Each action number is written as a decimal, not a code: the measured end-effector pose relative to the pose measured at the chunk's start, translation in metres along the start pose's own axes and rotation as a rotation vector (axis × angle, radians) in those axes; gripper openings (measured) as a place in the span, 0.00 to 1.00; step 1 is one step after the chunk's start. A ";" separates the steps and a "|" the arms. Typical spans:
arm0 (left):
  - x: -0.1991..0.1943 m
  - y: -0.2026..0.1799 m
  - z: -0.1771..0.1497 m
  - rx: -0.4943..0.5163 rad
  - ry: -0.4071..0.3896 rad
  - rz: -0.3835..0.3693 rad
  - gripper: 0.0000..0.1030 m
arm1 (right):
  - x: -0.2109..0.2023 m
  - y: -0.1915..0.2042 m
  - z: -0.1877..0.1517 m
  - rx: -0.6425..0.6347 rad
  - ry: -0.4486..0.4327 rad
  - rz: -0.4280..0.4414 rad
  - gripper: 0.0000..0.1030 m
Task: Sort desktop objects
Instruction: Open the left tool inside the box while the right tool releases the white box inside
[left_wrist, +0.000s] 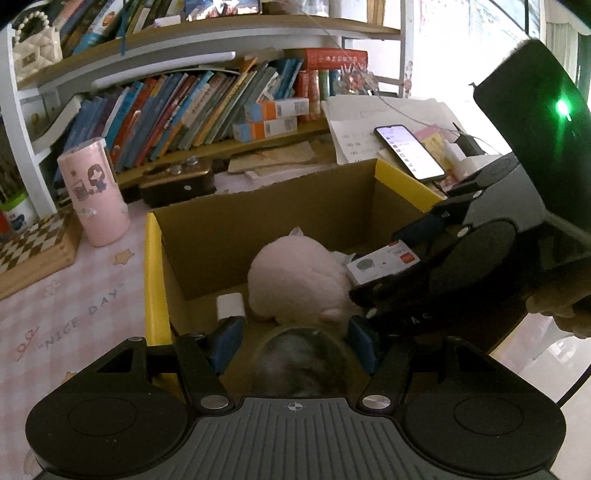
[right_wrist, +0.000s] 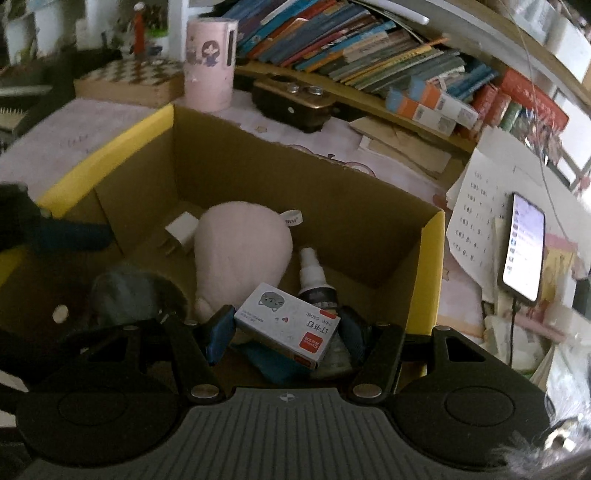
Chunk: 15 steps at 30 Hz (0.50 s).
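Cardboard box with yellow flaps (right_wrist: 428, 258) stands open on the pink checked desk mat (left_wrist: 55, 314); inside lie a pink plush toy (right_wrist: 240, 243), a small spray bottle (right_wrist: 314, 273) and a white charger plug (right_wrist: 181, 229); right gripper (right_wrist: 286, 328) pinches a white staple box (right_wrist: 291, 325) over the carton; left gripper (left_wrist: 295, 332) clamps a grey furry round object (left_wrist: 303, 362).

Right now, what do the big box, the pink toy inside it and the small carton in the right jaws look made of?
Big box: brown corrugated cardboard, matte, with yellow rims. Pink toy: soft plush, fuzzy surface, sewn tag. Small carton: thin printed card, probably lightly glossy.
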<state>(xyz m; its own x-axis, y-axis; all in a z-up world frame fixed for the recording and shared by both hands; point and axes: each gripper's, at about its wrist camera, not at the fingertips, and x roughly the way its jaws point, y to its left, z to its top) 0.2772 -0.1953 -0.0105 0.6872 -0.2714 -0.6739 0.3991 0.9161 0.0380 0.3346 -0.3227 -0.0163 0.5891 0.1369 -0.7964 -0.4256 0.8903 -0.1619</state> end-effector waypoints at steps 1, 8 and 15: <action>0.000 0.000 0.000 -0.004 0.001 0.002 0.62 | 0.000 0.001 -0.001 -0.012 0.000 -0.005 0.57; -0.013 -0.002 -0.003 0.002 -0.062 0.060 0.75 | -0.001 0.001 -0.002 -0.013 -0.019 -0.009 0.58; -0.040 0.000 -0.006 -0.036 -0.140 0.101 0.83 | -0.023 0.000 -0.003 0.038 -0.103 -0.014 0.70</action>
<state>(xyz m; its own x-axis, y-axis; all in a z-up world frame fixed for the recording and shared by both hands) 0.2463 -0.1823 0.0126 0.8014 -0.2140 -0.5586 0.3037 0.9501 0.0718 0.3192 -0.3269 0.0002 0.6629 0.1666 -0.7300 -0.3916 0.9081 -0.1485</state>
